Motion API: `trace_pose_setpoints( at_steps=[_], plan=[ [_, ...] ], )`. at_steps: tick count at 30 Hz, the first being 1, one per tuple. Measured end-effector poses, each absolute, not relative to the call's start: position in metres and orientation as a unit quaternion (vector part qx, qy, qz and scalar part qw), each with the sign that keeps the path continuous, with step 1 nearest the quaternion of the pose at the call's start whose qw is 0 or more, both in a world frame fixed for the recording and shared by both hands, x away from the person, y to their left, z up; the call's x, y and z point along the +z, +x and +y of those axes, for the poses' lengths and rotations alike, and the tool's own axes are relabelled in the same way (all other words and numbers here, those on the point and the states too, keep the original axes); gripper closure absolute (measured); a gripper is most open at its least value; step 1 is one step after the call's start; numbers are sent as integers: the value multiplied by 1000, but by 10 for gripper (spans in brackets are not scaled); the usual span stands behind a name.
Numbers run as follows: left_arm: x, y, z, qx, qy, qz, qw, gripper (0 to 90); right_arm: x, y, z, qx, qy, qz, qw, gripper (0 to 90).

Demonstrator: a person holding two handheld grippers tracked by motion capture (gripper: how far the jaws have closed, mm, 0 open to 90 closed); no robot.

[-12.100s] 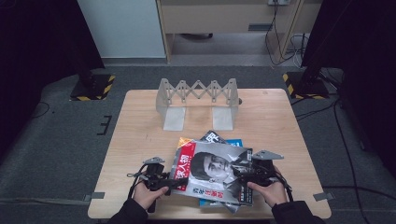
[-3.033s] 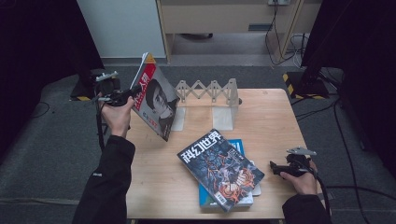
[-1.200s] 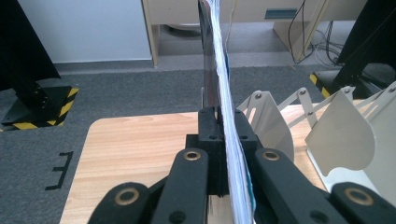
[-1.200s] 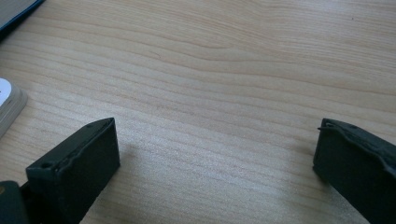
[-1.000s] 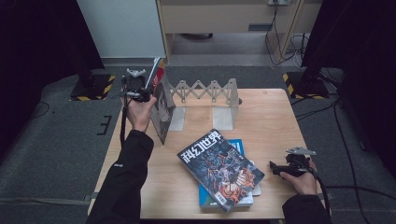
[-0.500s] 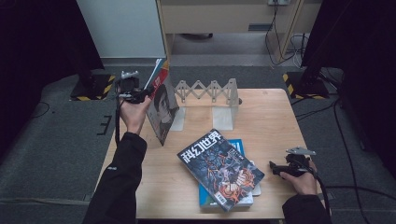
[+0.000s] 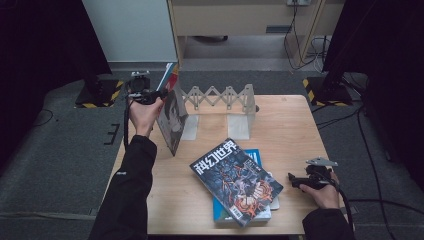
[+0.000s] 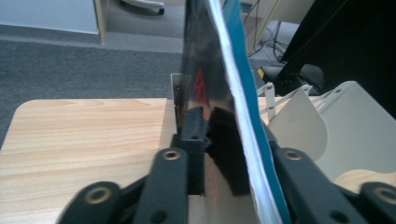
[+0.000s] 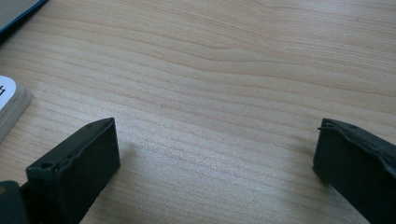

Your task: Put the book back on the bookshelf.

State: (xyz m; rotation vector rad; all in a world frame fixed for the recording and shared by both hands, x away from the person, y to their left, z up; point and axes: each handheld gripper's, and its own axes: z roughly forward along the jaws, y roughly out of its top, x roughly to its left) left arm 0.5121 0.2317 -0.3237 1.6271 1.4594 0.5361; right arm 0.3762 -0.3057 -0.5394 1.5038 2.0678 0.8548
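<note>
A magazine [image 7: 172, 120] stands upright on its edge at the left end of the beige accordion book rack [image 7: 220, 97], leaning on the rack's left plate. My left gripper [image 7: 155, 94] holds it near the top edge. In the left gripper view the jaws [image 8: 233, 140] straddle the glossy magazine [image 8: 210, 56], and the pads still touch both covers. These jaws have just been opening slightly, with the magazine still between them. My right gripper [image 7: 295, 180] rests on the table at the front right. Its jaws [image 9: 215, 154] stand open over bare wood.
A dark comic magazine [image 7: 235, 180] lies on top of a blue book [image 7: 252, 157] at the table's front middle. The corner of that stack [image 9: 9, 102] lies left of the right jaws. The wooden table [image 7: 290, 125] has bare room at right. The rack's plates [image 8: 355, 121] stand beyond the held magazine.
The left hand has brought the magazine from tilted in the air to upright against the rack's left end, then shifted slightly left. The right hand has stayed still.
</note>
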Motion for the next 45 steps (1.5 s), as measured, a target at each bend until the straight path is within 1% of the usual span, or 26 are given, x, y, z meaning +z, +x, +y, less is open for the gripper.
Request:
trace_pose_setpoints(
  at_steps=[1, 3, 8, 13, 31, 42, 45],
  plan=[
    [-323, 512, 231, 224, 652, 587, 424, 836, -539, 376, -306, 309, 544, 748, 221, 6],
    [-323, 511, 228, 240, 650, 591, 414, 858, -539, 376, -306, 309, 544, 748, 221, 6],
    [-324, 509, 224, 270, 631, 599, 412, 862, -539, 376, -306, 309, 544, 748, 221, 6],
    [-321, 512, 217, 295, 634, 600, 389, 863, -539, 376, -306, 309, 544, 748, 221, 6],
    [-319, 502, 211, 328, 629, 597, 374, 862, -540, 376, -305, 310, 542, 749, 221, 6],
    [-324, 502, 212, 320, 634, 592, 381, 859, -540, 376, -305, 310, 542, 749, 221, 6],
    [-325, 501, 211, 323, 637, 582, 388, 837, -540, 376, -305, 310, 542, 749, 221, 6]
  ],
)
